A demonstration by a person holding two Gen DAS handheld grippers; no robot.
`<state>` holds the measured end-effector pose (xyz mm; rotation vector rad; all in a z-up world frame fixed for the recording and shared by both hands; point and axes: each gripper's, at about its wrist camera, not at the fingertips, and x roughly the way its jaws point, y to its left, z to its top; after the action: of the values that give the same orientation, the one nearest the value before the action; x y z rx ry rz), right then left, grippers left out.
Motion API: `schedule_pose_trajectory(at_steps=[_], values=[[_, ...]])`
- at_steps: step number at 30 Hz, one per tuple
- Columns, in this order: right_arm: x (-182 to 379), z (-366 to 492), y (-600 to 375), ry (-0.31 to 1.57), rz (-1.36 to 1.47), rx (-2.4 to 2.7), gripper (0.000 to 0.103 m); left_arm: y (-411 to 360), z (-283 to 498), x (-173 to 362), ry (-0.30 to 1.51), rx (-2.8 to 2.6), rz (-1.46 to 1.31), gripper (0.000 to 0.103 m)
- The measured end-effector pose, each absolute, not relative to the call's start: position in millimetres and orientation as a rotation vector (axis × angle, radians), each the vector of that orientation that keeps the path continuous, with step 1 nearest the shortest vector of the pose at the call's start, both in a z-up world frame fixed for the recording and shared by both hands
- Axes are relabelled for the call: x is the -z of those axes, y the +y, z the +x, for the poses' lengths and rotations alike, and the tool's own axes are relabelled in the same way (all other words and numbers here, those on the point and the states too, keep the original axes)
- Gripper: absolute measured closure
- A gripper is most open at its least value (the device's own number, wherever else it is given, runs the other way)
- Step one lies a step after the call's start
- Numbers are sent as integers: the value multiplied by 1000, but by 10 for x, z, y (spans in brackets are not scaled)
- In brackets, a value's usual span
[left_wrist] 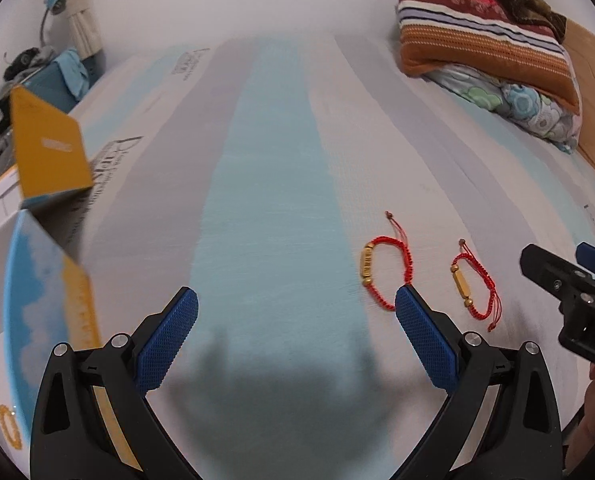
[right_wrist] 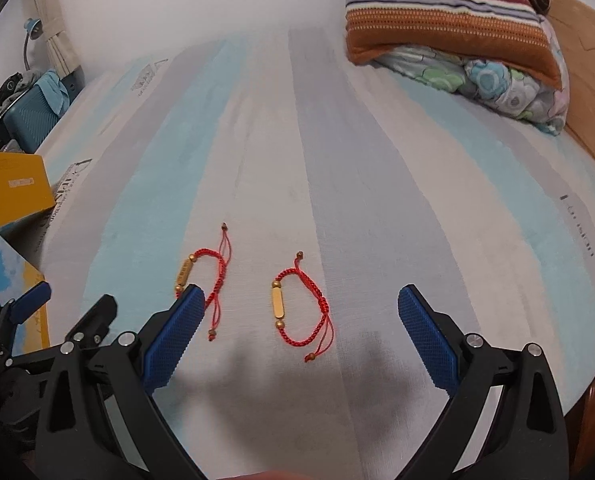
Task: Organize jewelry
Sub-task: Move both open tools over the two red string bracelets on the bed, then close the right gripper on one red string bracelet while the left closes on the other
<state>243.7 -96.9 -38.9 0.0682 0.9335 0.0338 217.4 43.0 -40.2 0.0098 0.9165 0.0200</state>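
Note:
Two red cord bracelets with gold bar beads lie side by side on the striped bed sheet (right_wrist: 337, 160). The left bracelet (left_wrist: 385, 268) (right_wrist: 201, 276) lies just beyond my left gripper's right pad. The right bracelet (left_wrist: 471, 284) (right_wrist: 297, 312) lies between the jaws of my right gripper (right_wrist: 301, 320), a little left of centre. My left gripper (left_wrist: 297, 320) is open and empty over the blue stripe. My right gripper is open and empty; it also shows at the right edge of the left wrist view (left_wrist: 569, 292). An open blue and yellow box (left_wrist: 45, 288) (right_wrist: 13, 280) sits at the left.
The box's yellow lid (left_wrist: 49, 148) (right_wrist: 19, 188) stands up at the left bed edge. Folded striped and floral blankets (left_wrist: 489, 52) (right_wrist: 457, 36) are piled at the far right. A teal suitcase (right_wrist: 33, 116) and a lamp (right_wrist: 31, 32) stand beyond the bed at the left.

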Motion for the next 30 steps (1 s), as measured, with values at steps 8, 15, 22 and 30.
schedule_pose_trajectory(at_steps=[8,15,22,30], values=[[652,2673,-1062,999,95,-54,18,168,2445,690,966,18,24,6],[899,2855,-1065,1061,99,-63,23,-36,2608,917,997,51,47,6],[1072,2973,-1019,1102,100,-61,29,-52,2697,1039,1008,77,45,6],[1213,3097,-1051,1151,127,-44,42,-81,2769,1142,1015,103,47,7]])
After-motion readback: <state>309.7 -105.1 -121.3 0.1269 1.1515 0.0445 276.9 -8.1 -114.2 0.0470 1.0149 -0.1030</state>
